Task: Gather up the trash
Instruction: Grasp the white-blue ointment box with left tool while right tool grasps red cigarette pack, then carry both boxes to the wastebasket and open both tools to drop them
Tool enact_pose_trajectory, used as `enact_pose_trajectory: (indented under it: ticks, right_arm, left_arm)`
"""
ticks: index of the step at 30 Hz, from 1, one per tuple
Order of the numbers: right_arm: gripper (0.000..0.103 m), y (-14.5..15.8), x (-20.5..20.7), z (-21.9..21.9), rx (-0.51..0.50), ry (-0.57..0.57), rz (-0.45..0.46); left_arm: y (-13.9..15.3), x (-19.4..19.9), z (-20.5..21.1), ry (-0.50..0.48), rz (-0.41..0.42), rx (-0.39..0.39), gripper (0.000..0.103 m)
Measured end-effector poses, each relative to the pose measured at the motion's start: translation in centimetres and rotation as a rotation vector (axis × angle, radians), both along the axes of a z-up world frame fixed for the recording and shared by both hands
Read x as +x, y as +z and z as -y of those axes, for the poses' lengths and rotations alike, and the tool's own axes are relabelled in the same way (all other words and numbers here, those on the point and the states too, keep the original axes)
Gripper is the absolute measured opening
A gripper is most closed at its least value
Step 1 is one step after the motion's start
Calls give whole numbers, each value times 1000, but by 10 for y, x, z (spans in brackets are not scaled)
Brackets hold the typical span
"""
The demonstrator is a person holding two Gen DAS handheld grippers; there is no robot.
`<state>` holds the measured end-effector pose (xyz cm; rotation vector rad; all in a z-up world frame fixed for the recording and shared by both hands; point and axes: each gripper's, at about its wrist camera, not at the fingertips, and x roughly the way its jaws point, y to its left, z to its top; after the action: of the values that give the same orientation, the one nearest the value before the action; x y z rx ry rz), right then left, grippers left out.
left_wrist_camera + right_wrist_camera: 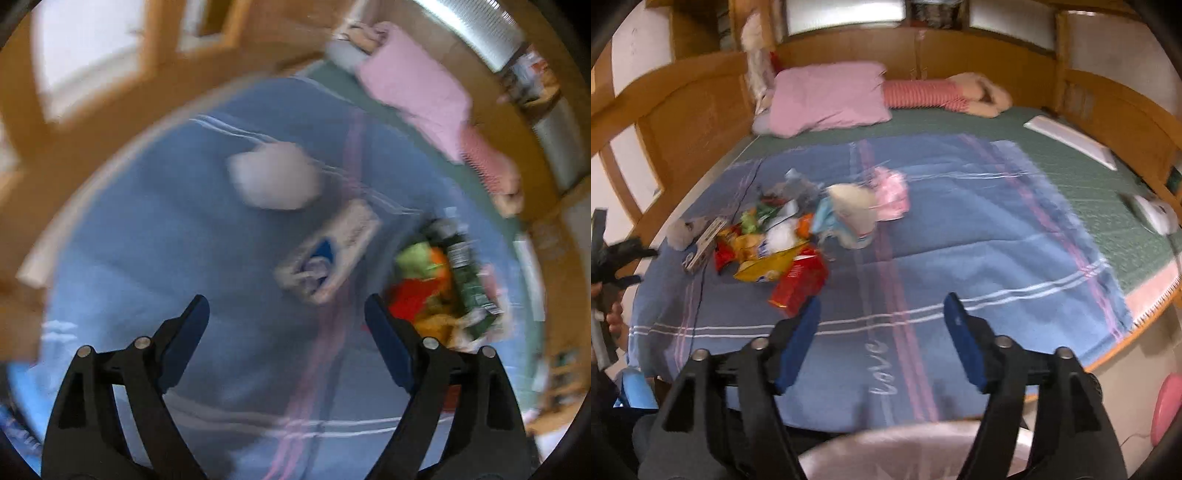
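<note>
The blue blanket [960,229] carries the trash pile [775,243] at its left side. Right gripper [881,321] and left gripper [286,317] both gape, empty. Blurred view suggests haste; a rushed grab could scatter wrappers or snag blanket.

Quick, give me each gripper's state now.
Left gripper: open, holding nothing.
Right gripper: open, holding nothing.

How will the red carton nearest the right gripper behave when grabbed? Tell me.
The red carton looks like thin card, lying on its side with one end open, so it is probably light and may crush under a firm squeeze. Its flat faces should not roll, though it could slide on the blue blanket.
</note>
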<state>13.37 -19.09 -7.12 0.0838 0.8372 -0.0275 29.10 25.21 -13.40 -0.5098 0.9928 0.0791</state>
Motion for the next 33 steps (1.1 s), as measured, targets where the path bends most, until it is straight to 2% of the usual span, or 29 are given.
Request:
enact_pose_trajectory:
  ticks: [3,5,7,9,12,15,16,17,18,19,21,26,28,31,33]
  right_arm:
    - [79,-12,26,-25,67,63,-61]
    - [80,-22,40,-38,100,83,-100]
    - [81,-34,58,-50,112,91,-152]
    - [81,-43,72,-56,105,85,-186]
    - [81,-60,97,-69,51,100,-227]
    - [81,-83,121,-77,20,100,-293]
    - [80,-92,126,-76,28,96,-310]
    - [62,-101,132,-75,46,94,-332]
    - [49,-106,135,-73,59,93,-343]
    - [26,-112,137,-70,89,89,-363]
    - [24,-114,132,-58,168,77,-363]
    - [23,-89,103,-34,228,102,-266]
    - [23,-77,91,-24,248,106,-225]
    - [23,-51,70,-9,276,133,-147]
    - [23,-30,51,1,276,167,-92]
  left_arm:
    - [-4,26,10,-39,63,59,90]
    - [-13,45,24,-79,63,95,92]
    - [-26,64,43,-133,32,153,94]
    - [-43,81,59,-196,-26,251,94]
    - [-62,98,79,-274,-91,382,94]
    - [-74,102,89,-309,-113,430,93]
    - [-76,103,91,-316,-110,434,86]
    - [-76,103,92,-329,-97,429,81]
    - [-75,104,94,-338,-84,424,70]
    - [-74,103,94,-344,-77,420,52]
    - [-73,102,94,-362,-67,396,45]
    - [-65,98,87,-376,-37,288,45]
    - [-50,90,86,-370,8,245,45]
    - [-22,67,85,-360,83,221,45]
    - [5,44,93,-368,171,189,45]
